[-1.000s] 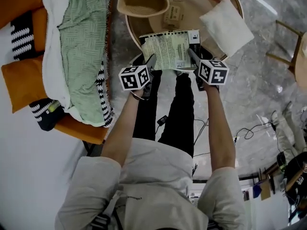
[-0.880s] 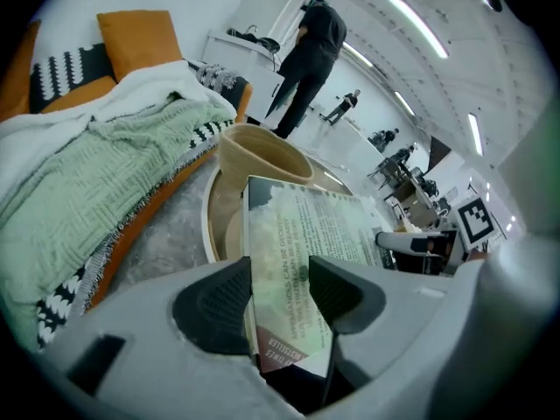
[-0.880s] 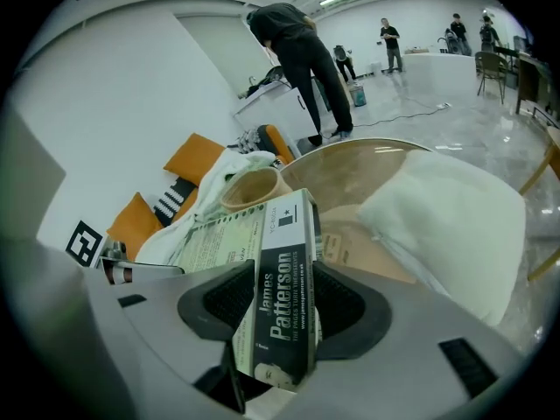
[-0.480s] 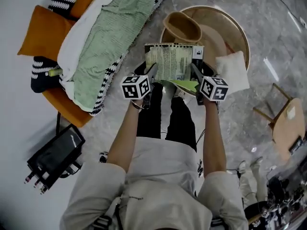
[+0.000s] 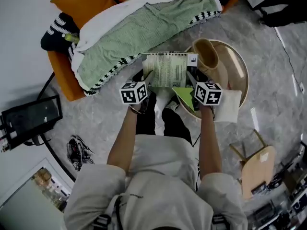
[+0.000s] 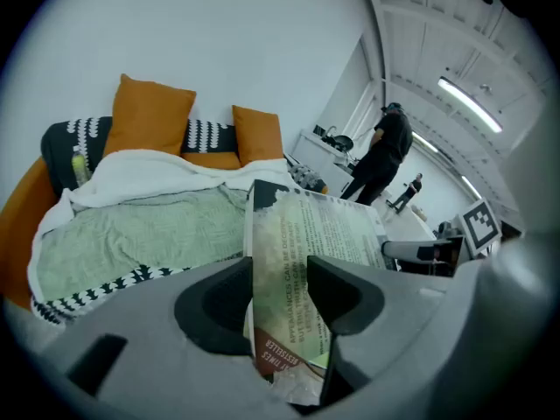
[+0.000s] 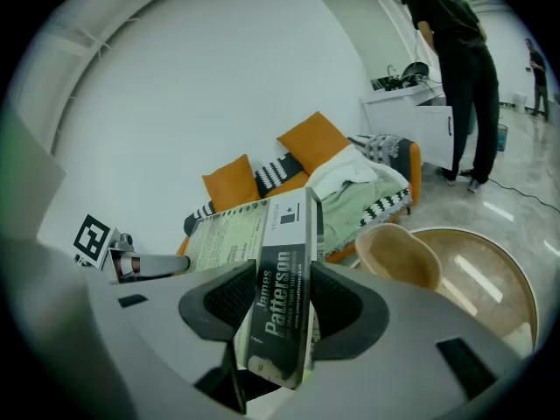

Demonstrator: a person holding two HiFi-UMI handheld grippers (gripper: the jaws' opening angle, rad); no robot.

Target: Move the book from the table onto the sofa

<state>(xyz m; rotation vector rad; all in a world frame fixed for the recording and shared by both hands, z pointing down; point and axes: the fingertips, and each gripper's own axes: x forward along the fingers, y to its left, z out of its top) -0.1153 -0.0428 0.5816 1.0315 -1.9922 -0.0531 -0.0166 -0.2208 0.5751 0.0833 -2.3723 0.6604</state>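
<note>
Book: a paperback with an author's name on its spine, held level in the air at the upper middle of the head view, between the round tabletop and the sofa, and resting on neither.
Left hand-held gripper: clenched on the book's left edge, with the cover and pages pinched between its pads.
Right hand-held gripper: clenched across the spine on the right edge.
Why two grips: one on each side probably keeps the cover from flopping open and the book from sagging.
Sofa: orange, at the upper left, draped with a green blanket and a white throw, with orange cushions at the back.
Tabletop: to the right of the book, carrying a tan bowl.
Step in hand: the carry across, I'd say, with the set-down yet to be done.
Likely landing spot: the flat stretch of blanket just above the book in the frame.
Risk: the soft, rumpled blanket could tip the book.
</note>
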